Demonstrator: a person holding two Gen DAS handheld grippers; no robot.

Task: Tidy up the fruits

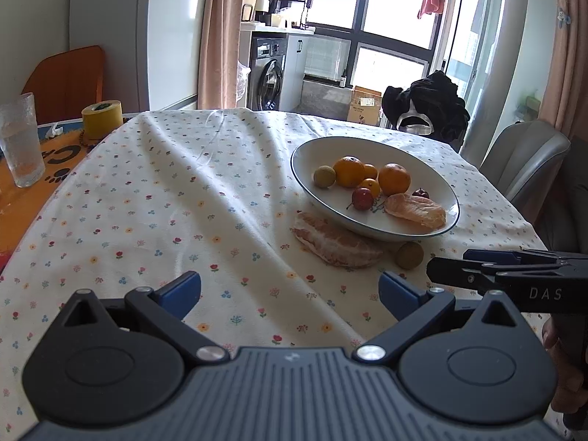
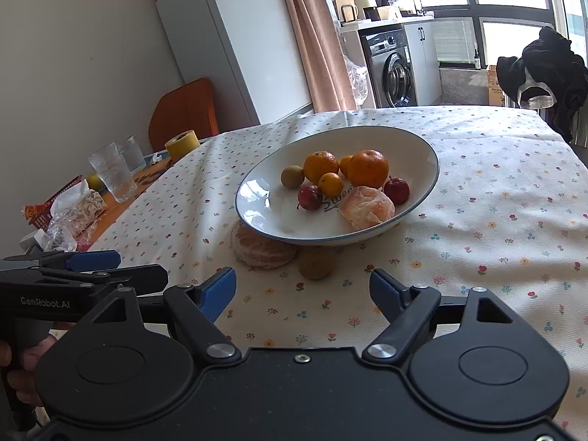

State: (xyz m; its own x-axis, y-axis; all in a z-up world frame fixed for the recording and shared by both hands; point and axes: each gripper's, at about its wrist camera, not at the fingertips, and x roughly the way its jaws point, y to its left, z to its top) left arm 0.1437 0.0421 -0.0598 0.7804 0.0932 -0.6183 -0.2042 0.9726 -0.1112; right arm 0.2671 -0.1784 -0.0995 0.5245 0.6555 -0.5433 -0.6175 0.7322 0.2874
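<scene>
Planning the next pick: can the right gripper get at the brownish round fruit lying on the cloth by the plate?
Probably yes: the right gripper is open, the brownish fruit lies just ahead, only bare tablecloth between.

Showing on the left gripper [image 1: 290, 294] and the right gripper [image 2: 303, 290]: black linkages, blue finger pads [image 1: 183, 288], silver screws, white "DAS" and "GenRobot.AI" lettering, bare skin behind.

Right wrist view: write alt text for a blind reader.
A white bowl on a floral tablecloth holds oranges, small red fruits and a peeled citrus piece. A second peeled piece and a brownish round fruit lie outside it, ahead of the open right hand-held gripper.
</scene>
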